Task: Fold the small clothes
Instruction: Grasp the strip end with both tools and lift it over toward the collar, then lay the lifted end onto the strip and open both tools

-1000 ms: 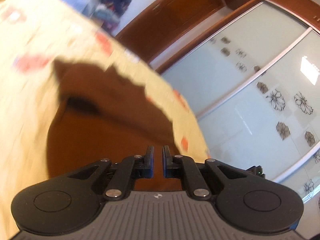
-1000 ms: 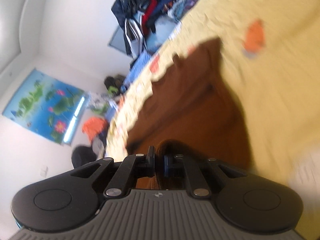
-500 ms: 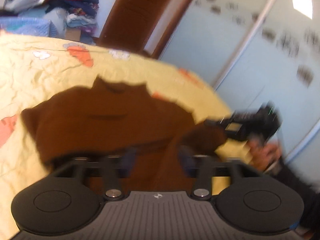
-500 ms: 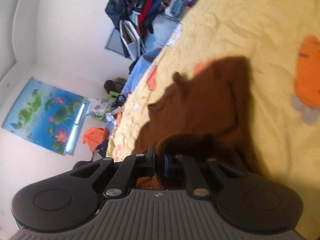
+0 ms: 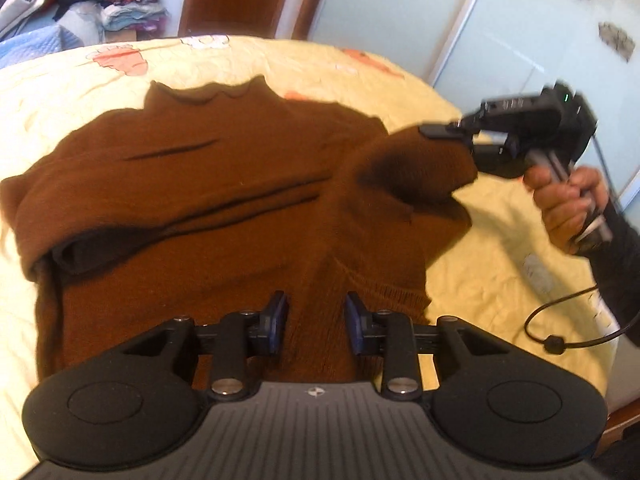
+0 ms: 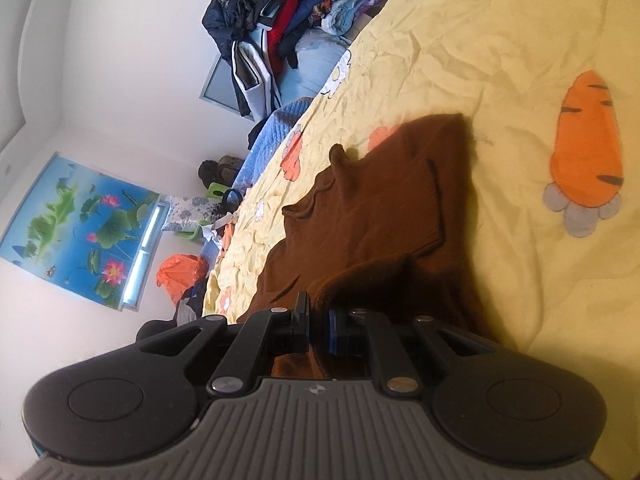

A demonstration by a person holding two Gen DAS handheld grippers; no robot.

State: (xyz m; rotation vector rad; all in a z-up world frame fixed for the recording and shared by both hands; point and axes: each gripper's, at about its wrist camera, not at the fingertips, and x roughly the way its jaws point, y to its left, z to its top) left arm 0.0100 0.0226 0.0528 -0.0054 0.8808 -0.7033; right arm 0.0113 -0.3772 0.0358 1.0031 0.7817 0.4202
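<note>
Closing over the sweater hem, the left hand-held gripper may miss; the right hand-held gripper stays clamped on the sleeve, risking bunching

Left wrist view looks down close, right wrist view low, both sharing brown sweater.

Brown knit sweater spread on bed, one corner lifted.

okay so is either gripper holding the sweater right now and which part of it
The right gripper is shut on a raised fold at the brown sweater edge. The left gripper, jaws closing, grips nothing.
</note>
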